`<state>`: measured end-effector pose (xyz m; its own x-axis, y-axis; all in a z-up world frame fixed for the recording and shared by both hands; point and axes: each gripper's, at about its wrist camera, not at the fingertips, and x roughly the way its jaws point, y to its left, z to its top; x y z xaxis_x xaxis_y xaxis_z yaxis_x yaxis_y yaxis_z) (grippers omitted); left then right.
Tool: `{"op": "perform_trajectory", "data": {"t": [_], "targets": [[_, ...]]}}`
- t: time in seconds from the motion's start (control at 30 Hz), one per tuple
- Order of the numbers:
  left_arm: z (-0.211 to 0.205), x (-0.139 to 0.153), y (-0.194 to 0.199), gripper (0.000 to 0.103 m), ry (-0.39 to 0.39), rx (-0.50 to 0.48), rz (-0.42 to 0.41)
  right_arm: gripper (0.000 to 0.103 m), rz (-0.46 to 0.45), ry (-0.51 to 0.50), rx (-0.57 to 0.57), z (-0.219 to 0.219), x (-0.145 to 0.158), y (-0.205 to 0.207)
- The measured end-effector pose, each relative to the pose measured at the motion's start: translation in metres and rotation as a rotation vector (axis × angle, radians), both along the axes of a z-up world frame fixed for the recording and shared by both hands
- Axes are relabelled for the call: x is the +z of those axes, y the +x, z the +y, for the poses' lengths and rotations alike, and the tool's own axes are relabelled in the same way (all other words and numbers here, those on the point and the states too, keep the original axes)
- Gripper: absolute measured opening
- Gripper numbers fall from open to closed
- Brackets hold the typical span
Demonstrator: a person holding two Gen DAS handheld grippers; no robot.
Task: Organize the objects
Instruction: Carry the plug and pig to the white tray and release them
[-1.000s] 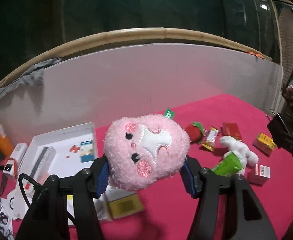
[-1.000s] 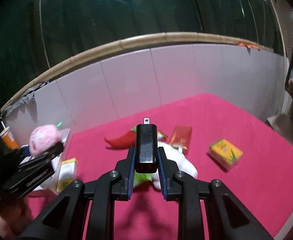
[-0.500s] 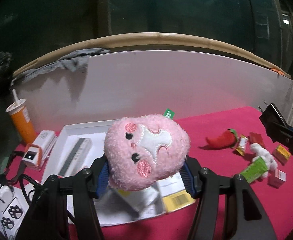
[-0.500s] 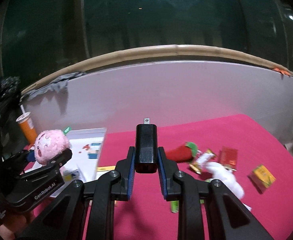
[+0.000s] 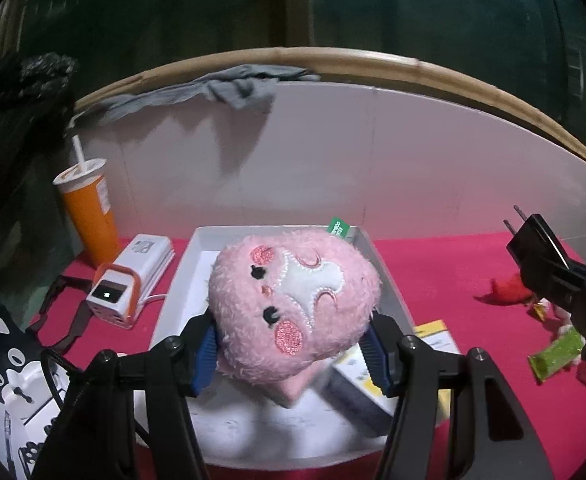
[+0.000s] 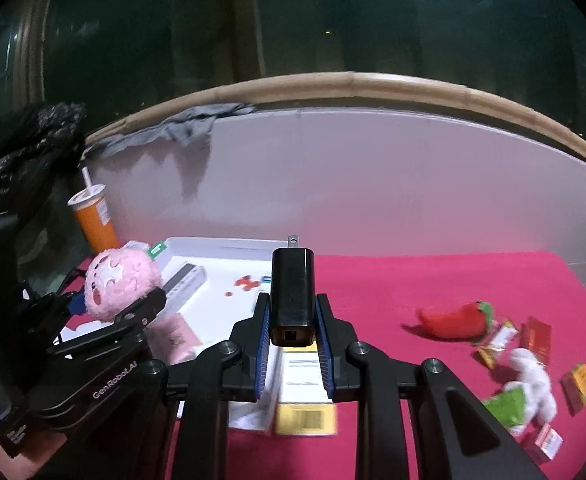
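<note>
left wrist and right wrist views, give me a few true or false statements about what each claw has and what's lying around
1. The left claw grips a pink plush toy. True.
2. The right claw is empty. False: it is shut on a black plug adapter, prongs pointing away from the camera.
3. The orange cup with a straw stands inside the white tray. False: it stands outside the tray, to its left by the wall.
4. A red chili plush lies on the pink cloth. True.
5. The grey rag lies in the tray. False: it hangs over the top edge of the white wall.
</note>
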<state>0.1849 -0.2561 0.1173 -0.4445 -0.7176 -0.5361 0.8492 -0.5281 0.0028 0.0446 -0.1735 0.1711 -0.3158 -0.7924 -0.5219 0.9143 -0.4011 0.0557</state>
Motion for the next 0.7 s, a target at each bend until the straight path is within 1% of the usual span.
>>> {"op": "perform_trajectory", "data": {"t": [0.1,0.2,0.37,0.47,0.53,0.57,0.6,0.63,0.67,0.7], "targets": [[-0.018,-0.003,0.009,0.059,0.015,0.027,-0.006,0.022,-0.002,0.022,0.027,-0.018,-0.004,0.008],[-0.039,-0.006,0.018,0.06,0.049,0.043,0.004,0.022,-0.018,0.052,0.054,-0.039,-0.01,0.012],[-0.08,-0.014,0.03,0.06,0.171,0.053,0.063,0.022,-0.053,0.122,0.104,-0.079,-0.027,0.013],[-0.092,-0.024,0.031,0.061,0.231,0.044,0.084,0.022,-0.093,0.156,0.122,-0.106,-0.038,0.011],[-0.097,-0.033,0.03,0.063,0.267,0.031,0.088,0.022,-0.101,0.179,0.129,-0.124,-0.046,0.01],[-0.098,-0.038,0.029,0.068,0.282,0.021,0.085,0.022,-0.101,0.188,0.139,-0.135,-0.05,0.011],[-0.098,-0.041,0.027,0.077,0.29,0.021,0.075,0.023,-0.106,0.199,0.152,-0.142,-0.054,0.011],[-0.098,-0.044,0.027,0.082,0.29,0.038,0.059,0.023,-0.108,0.208,0.156,-0.147,-0.057,0.011],[-0.098,-0.046,0.029,0.095,0.288,0.049,0.06,0.025,-0.102,0.213,0.138,-0.149,-0.06,0.009],[-0.099,-0.047,0.032,0.103,0.289,0.058,0.068,0.027,-0.104,0.206,0.119,-0.148,-0.061,0.006]]}}
